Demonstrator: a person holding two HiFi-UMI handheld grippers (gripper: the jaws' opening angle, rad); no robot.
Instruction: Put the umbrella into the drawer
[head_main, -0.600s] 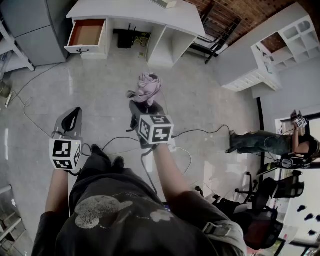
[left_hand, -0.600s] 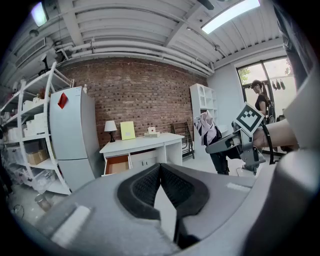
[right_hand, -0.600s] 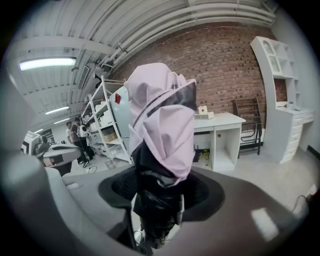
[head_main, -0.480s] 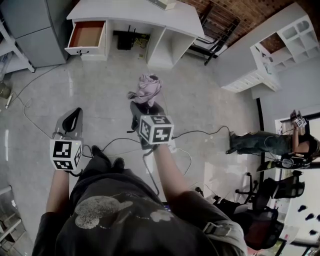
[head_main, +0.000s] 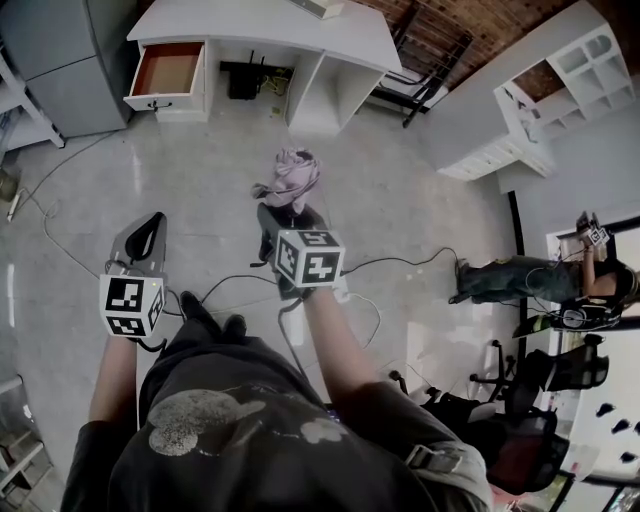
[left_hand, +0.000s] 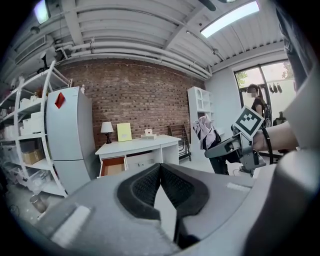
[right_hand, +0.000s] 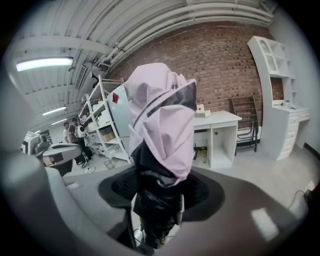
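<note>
A folded pink and black umbrella (head_main: 292, 178) sticks up and forward out of my right gripper (head_main: 290, 215), which is shut on its dark handle end. In the right gripper view the umbrella (right_hand: 162, 120) fills the middle, clamped between the pads of the right gripper (right_hand: 157, 197). My left gripper (head_main: 150, 235) hangs to the left, shut with nothing in it; in its own view the left gripper (left_hand: 160, 167) has its pads meeting at the tips. The open drawer (head_main: 165, 68) with a brown inside sits at the left end of the white desk (head_main: 300, 30), far ahead, and the drawer (left_hand: 113, 166) also shows beyond the left gripper's tips.
Cables (head_main: 60, 230) trail over the grey floor between me and the desk. A grey fridge (head_main: 60, 60) stands left of the desk, a white shelf unit (head_main: 540, 110) to the right. A person (head_main: 530, 285) and office chairs (head_main: 540, 390) are at the far right.
The head view has drifted slightly, so the desk and drawer sit a touch further left. Both grippers keep nearly the same place, and the right one still holds the umbrella.
</note>
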